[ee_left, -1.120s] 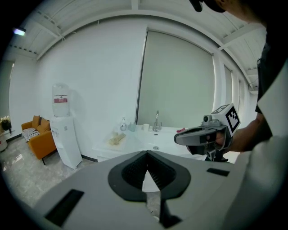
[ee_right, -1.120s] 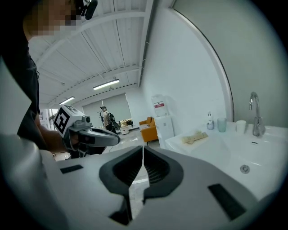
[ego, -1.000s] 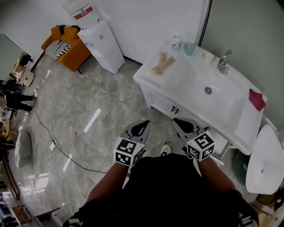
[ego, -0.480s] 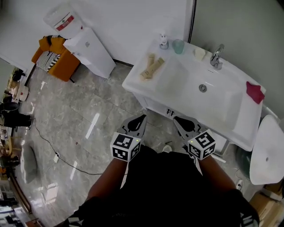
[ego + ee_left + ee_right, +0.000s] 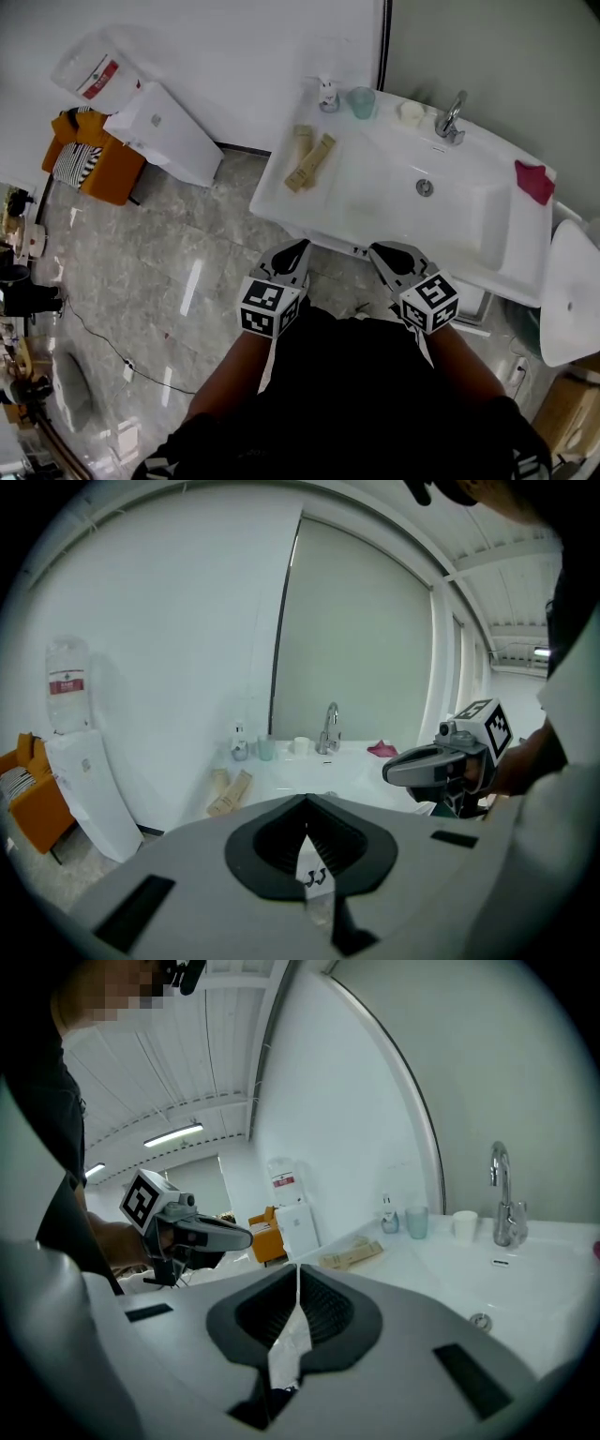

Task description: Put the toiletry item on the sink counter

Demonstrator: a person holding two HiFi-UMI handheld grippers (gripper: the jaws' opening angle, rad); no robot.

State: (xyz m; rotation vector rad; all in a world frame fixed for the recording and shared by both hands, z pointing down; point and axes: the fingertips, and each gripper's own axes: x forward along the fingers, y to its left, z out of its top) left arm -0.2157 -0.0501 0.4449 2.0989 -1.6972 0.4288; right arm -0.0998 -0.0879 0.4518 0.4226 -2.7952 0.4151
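Note:
Two beige tubes (image 5: pixel 309 161) lie on the left part of the white sink counter (image 5: pixel 281 192), also seen as tubes (image 5: pixel 230 792) and tubes (image 5: pixel 352 1253). Behind them stand a small white bottle (image 5: pixel 327 94) and a teal cup (image 5: pixel 362 101). My left gripper (image 5: pixel 296 247) and right gripper (image 5: pixel 379 250) hang side by side in front of the counter's near edge, over the floor. Both are shut with nothing held. The left gripper's tips (image 5: pixel 306 799) and the right gripper's tips (image 5: pixel 298 1269) point toward the basin.
A faucet (image 5: pixel 451 119) and a white cup (image 5: pixel 411 111) stand behind the basin, a red cloth (image 5: pixel 533 181) lies at its right end. A water dispenser (image 5: pixel 150 117) and orange chair (image 5: pixel 94 164) stand left; a white round lid (image 5: pixel 572 300) is at right.
The sink counter has slid left and nearer in the head view as the person steps toward it. Both grippers stay shut and keep their place before the body.

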